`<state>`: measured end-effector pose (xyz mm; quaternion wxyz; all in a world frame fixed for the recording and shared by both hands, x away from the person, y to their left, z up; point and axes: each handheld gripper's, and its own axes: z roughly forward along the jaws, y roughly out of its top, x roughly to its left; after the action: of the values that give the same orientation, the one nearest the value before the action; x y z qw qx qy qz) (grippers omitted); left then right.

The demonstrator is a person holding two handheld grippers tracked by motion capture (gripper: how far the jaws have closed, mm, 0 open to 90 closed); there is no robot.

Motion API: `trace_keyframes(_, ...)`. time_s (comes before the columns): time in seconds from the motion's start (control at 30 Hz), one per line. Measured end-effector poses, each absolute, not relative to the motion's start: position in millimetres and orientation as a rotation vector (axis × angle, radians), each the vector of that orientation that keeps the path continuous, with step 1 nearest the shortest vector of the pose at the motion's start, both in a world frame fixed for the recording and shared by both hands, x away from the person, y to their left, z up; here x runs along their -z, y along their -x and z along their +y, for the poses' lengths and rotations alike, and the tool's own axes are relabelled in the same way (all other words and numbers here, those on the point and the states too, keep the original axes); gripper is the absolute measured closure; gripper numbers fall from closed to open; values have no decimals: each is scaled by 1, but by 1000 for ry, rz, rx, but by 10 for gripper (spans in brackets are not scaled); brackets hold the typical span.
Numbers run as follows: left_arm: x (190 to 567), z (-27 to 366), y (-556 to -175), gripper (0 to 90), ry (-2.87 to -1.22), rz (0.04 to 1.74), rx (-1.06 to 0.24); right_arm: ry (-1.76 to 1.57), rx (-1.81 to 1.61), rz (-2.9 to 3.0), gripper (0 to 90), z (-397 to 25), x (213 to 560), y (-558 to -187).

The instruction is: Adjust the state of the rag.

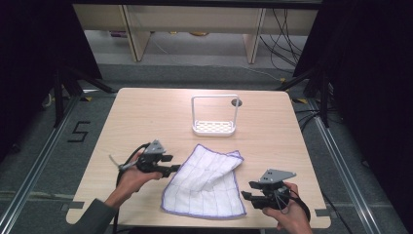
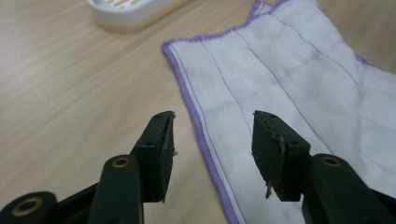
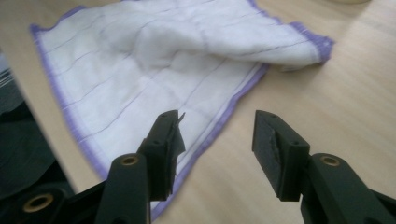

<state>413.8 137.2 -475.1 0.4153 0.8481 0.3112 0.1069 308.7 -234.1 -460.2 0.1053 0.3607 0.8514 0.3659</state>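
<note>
A white cloth [image 1: 204, 183] with a purple hem lies partly folded on the wooden table [image 1: 146, 112], its top right part doubled over. My left gripper [image 1: 171, 164] is at the cloth's left edge, open, and in the left gripper view its jaws straddle the purple hem of the cloth [image 2: 280, 70]. My right gripper [image 1: 247, 190] is open at the cloth's lower right corner; in the right gripper view the cloth [image 3: 154, 60] lies ahead with its hem running between the jaws. Nothing is held by either gripper [image 2: 214, 135] [image 3: 217, 135].
A white wire rack [image 1: 215, 116] with a perforated base stands behind the cloth at the table's middle back; its base [image 2: 126, 11] shows in the left gripper view. A small dark hole [image 1: 236, 102] sits near it. The table's front edge is close to both hands.
</note>
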Motion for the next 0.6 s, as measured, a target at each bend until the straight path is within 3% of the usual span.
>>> trace_keyframes(0.23,484,91,-461,475,-2211,733,-313,-1095,-1066,2440,482,-233,476,-322)
trace_keyframes(0.47,502,70,-478,546,-2252,707,-322,-1098,-1096,2420,472,-236,474,-319)
trace_keyframes(0.6,510,66,-481,658,-2258,683,-299,-1088,-1090,2419,462,-234,475,-319)
